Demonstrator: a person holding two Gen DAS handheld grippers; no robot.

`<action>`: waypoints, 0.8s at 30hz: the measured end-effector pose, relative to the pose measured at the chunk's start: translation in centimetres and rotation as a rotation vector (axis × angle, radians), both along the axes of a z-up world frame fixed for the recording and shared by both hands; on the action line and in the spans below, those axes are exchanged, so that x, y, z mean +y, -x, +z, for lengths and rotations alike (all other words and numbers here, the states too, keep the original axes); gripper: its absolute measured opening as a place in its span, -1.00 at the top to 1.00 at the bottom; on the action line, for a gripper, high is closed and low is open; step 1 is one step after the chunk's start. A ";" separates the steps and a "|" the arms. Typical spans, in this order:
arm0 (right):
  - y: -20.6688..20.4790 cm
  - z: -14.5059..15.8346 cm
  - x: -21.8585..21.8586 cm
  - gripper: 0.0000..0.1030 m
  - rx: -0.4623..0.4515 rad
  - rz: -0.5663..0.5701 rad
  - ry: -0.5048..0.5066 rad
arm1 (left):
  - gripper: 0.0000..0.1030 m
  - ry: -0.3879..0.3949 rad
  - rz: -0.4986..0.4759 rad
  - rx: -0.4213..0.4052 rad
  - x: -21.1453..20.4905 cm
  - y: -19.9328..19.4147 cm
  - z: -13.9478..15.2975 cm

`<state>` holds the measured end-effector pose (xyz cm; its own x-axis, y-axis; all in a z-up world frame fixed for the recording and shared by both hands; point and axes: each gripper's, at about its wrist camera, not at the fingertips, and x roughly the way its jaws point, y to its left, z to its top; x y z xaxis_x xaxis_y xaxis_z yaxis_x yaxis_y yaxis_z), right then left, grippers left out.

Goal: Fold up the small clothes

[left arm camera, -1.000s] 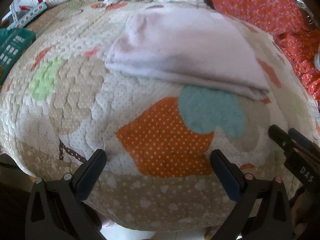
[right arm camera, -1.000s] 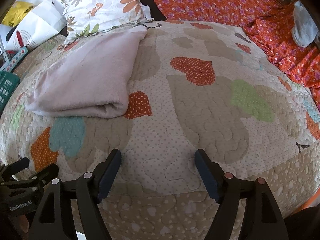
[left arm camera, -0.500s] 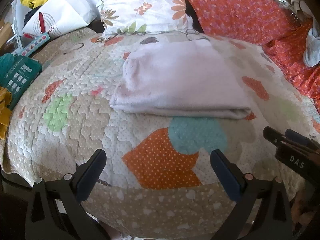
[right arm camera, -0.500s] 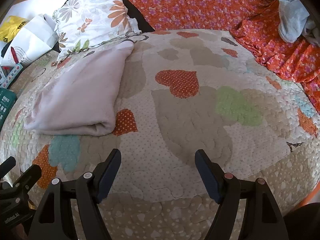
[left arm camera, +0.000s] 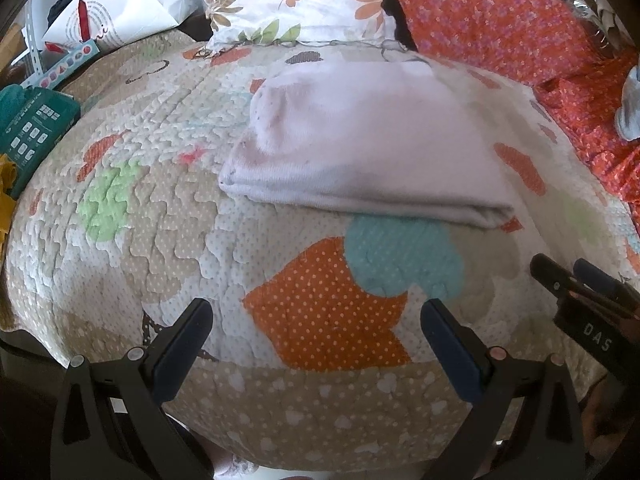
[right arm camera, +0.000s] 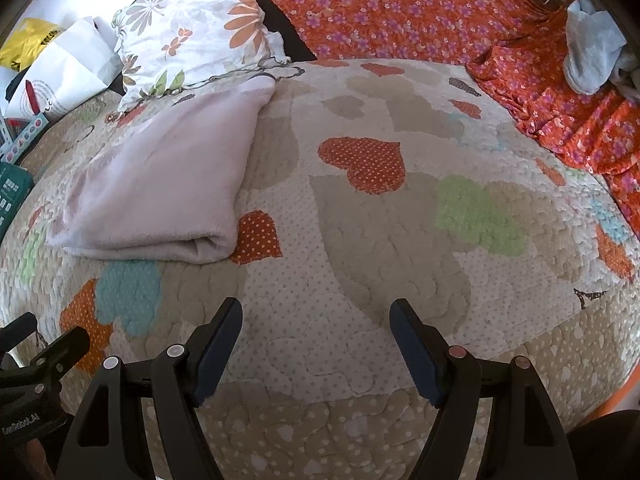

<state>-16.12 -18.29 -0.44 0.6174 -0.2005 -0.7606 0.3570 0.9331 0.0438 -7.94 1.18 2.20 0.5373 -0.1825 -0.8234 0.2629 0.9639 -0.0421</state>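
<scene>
Right now both pairs of tongs stand spread wide and empty over the near edge of the bed: the left tongs (left arm camera: 316, 322) hover above an orange dotted patch of the quilt (left arm camera: 132, 280), and the right tongs (right arm camera: 316, 324) hover over pale quilting further right, neither touching any cloth. Ahead of the left tongs, a little to the far right, lies the folded pale pink garment (left arm camera: 360, 148); from the right tongs the same garment (right arm camera: 160, 188) sits well off to the far left. By that reckoning the left tongs are the nearer and face it almost squarely, while the right tongs would have to swing across. Its long axis runs from near left to far right across the left view, with a thick rolled fold along the near edge and its near right corner just beside a small orange heart. It looks already doubled over, so the fold seems largely made, though whether another fold is wanted I cannot tell. Between tongs and garment there is only bare quilt, so nothing blocks a reach. Beyond it a floral pillow (left arm camera: 296, 0) touches or nearly touches its far edge. An orange flowered sheet (right arm camera: 400, 4) spreads far right, with a pale blue cloth (right arm camera: 592, 52) bunched on it. A teal box (left arm camera: 32, 128) and a white bag (left arm camera: 120, 12) lie far left.
</scene>
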 end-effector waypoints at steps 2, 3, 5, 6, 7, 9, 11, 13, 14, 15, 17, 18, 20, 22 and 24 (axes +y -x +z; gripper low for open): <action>0.0 0.0 0.2 -0.56 0.001 0.007 0.005 | -1.00 0.004 0.004 0.010 0.1 -0.1 -0.1; 0.0 0.0 0.3 -0.56 0.001 0.011 0.010 | -1.00 0.006 0.007 0.013 0.1 -0.1 -0.2; 0.0 0.0 0.6 -0.56 0.000 0.018 0.022 | -1.00 0.008 0.011 0.021 0.2 -0.2 -0.3; 0.0 0.0 0.7 -0.56 0.000 0.021 0.027 | -1.00 0.009 0.012 0.023 0.3 -0.3 -0.4; -0.1 0.0 0.8 -0.56 -0.001 0.025 0.031 | -1.00 0.009 0.013 0.026 0.3 -0.3 -0.4; -0.1 -0.1 0.9 -0.56 0.001 0.028 0.036 | -1.00 0.009 0.013 0.029 0.3 -0.3 -0.5; -0.1 -0.1 0.9 -0.56 0.003 0.029 0.036 | -1.00 0.009 0.014 0.033 0.3 -0.4 -0.5; -0.1 -0.2 0.9 -0.56 0.006 0.027 0.032 | -1.00 0.010 0.013 0.037 0.3 -0.5 -0.6; -0.1 -0.2 0.9 -0.56 0.006 0.026 0.031 | -1.00 0.011 0.014 0.041 0.4 -0.5 -0.6; -0.1 -0.2 0.8 -0.56 0.006 0.026 0.030 | -1.00 0.012 0.014 0.044 0.4 -0.5 -0.7; -0.2 -0.2 0.8 -0.56 0.007 0.026 0.029 | -1.00 0.013 0.015 0.052 0.4 -0.6 -0.8; -0.2 -0.2 0.8 -0.56 0.007 0.027 0.030 | -1.00 0.015 0.015 0.055 0.5 -0.6 -0.9; -0.2 -0.2 0.8 -0.56 0.007 0.029 0.030 | -1.00 0.017 0.015 0.060 0.5 -0.7 -1.0; -0.2 -0.3 0.9 -0.56 0.009 0.034 0.035 | -1.00 0.017 0.014 0.061 0.5 -0.7 -1.0; -0.2 -0.4 1.0 -0.56 0.012 0.038 0.037 | -1.00 0.018 0.013 0.065 0.5 -0.7 -1.1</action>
<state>-15.88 -17.33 -0.85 0.6163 -0.2054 -0.7603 0.3214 0.9469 0.0047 -7.21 1.70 1.12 0.4851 -0.1912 -0.8533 0.2467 0.9661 -0.0762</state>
